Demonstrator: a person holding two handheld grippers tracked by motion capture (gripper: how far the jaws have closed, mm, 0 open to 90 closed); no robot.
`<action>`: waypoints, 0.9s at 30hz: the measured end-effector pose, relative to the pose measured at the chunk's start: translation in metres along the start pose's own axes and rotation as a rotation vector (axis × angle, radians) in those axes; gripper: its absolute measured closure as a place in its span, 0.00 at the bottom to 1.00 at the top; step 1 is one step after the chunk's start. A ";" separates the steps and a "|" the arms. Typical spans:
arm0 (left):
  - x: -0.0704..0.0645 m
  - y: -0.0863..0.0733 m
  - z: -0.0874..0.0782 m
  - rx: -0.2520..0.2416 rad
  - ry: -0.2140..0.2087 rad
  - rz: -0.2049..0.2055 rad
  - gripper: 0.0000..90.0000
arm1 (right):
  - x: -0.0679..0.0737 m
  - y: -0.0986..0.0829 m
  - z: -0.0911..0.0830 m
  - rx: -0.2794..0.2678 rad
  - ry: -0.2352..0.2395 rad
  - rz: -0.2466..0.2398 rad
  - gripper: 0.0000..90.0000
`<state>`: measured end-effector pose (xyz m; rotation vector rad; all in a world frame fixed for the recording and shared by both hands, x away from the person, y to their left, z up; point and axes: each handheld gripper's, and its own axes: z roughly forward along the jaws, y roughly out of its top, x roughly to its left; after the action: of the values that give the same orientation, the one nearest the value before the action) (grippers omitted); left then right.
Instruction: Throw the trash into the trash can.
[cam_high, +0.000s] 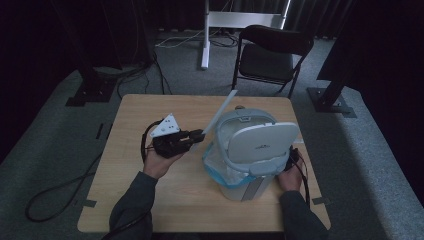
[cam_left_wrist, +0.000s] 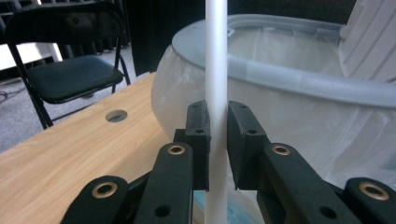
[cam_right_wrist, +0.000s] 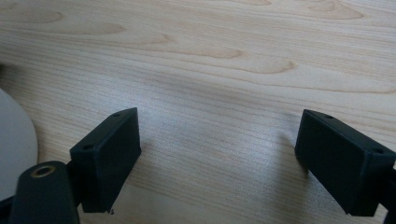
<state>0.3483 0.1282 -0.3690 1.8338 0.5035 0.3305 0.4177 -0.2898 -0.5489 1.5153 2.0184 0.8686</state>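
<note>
A pale grey bin (cam_high: 243, 186) stands on the right half of the wooden table (cam_high: 150, 200). Its lid (cam_high: 260, 142) is tipped up and a white liner (cam_left_wrist: 299, 121) is folded over its rim (cam_left_wrist: 289, 77). My left gripper (cam_high: 199, 134) is shut on a long white strip (cam_high: 220, 112), just left of the bin. In the left gripper view the strip (cam_left_wrist: 216, 56) runs straight up between the jaws of that gripper (cam_left_wrist: 218, 109). My right gripper (cam_right_wrist: 219, 140) is open over bare wood, with nothing between its jaws. It sits beside the bin's right side (cam_high: 294, 156), partly hidden by the lid.
A black folding chair (cam_high: 270, 55) stands beyond the table's far edge, next to a white stand (cam_high: 240, 20). Cables lie on the grey carpet at the left (cam_high: 60, 192). A round hole (cam_left_wrist: 116, 115) sits in the tabletop near the bin. The bin's grey base (cam_right_wrist: 14, 140) edges the right gripper view.
</note>
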 end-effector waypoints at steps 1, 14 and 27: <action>0.000 0.001 0.000 -0.001 0.002 0.003 0.88 | 0.000 0.000 0.000 0.000 0.000 0.000 0.15; 0.001 0.021 -0.004 -0.025 0.006 0.026 0.88 | 0.000 0.000 0.000 0.000 0.000 0.000 0.15; 0.002 0.047 -0.003 -0.051 -0.008 0.046 0.88 | 0.000 0.000 0.000 0.001 0.000 -0.001 0.15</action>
<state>0.3563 0.1195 -0.3238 1.7986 0.4442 0.3632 0.4177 -0.2898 -0.5488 1.5145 2.0197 0.8679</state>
